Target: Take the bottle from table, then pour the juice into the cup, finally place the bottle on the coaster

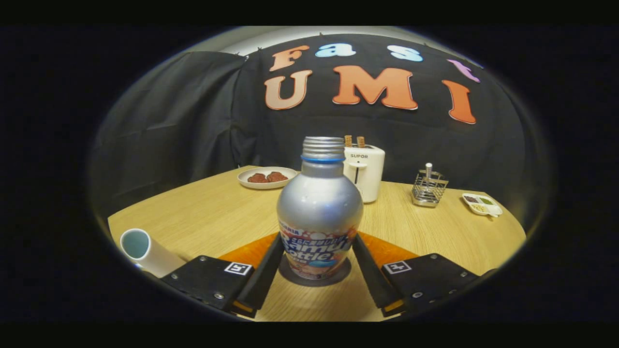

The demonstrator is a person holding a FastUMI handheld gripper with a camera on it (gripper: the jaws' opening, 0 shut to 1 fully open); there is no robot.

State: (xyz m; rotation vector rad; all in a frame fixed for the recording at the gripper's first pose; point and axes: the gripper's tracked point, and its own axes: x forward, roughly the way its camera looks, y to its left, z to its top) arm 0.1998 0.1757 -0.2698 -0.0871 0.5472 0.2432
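Nearest are the black tongs (316,263), their two fingers (261,278) set on either side of the silver metal bottle with a printed label and an open threaded neck (319,212). Both fingers seem to touch the label part, so I judge the tongs are narrow and holding the bottle, though how firm the press is I cannot tell. The bottle stands upright on a dark round coaster (333,279), which lies on the light wooden desk (217,212). An orange mat (246,251) is seen behind the fingers on both sides.

Beside the left finger a white cup with a pale blue inside (140,249) lies tilted toward the camera, near the desk edge.

The bottle is already over the coaster, so the step in hand seems to be the placing. To do it well, keep the bottle vertical, let its base rest flat and centred, then open both fingers evenly and pull straight back.

Farther away, well apart from the bottle, are a white plate with brown pieces (267,177), a white toaster (365,171), a wire metal holder (428,189) and a small white divided dish (482,203). The room behind the tongs looks free for retreat.
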